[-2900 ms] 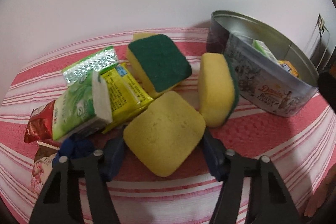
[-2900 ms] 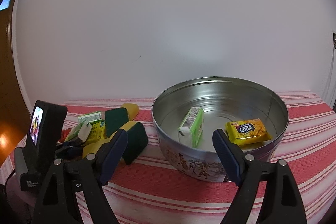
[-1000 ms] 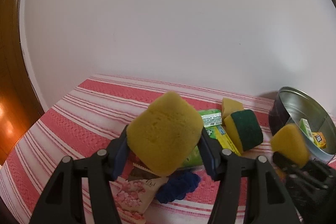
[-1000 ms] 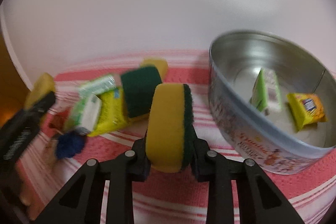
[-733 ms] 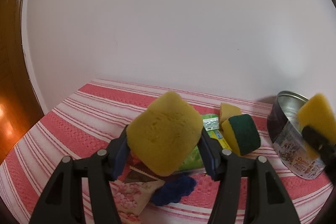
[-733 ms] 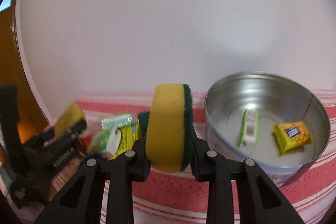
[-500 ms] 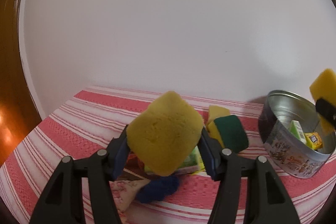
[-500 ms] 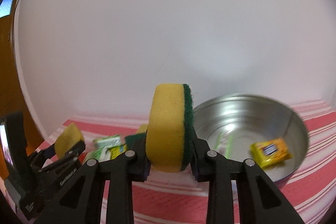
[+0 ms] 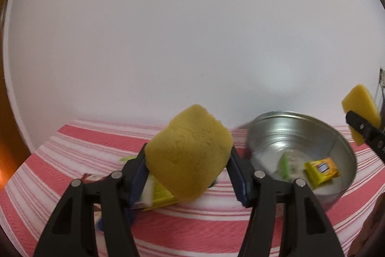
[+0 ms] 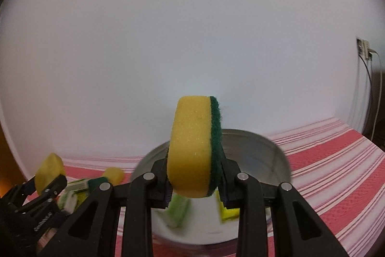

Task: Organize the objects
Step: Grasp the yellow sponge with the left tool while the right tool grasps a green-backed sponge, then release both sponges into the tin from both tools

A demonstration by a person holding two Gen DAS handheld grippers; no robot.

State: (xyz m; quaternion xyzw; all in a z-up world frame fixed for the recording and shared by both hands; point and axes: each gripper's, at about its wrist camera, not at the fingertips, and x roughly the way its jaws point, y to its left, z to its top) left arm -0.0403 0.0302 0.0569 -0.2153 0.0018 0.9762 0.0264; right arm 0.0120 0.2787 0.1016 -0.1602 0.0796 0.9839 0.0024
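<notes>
Right gripper clamped on upright green-backed sponge, directly over round tin; left gripper gripping yellow sponge, farther off, tin ahead to its right.

Left claw grips a yellow sponge beside the tin.

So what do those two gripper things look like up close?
Both look alike. The left gripper has black plastic arms shaped like an upside-down V with cut-out triangles, round silver rivets at the joints, and dark blue pads on its fingers. The right gripper has the same black arms and silver rivets. No cables show on either.
</notes>
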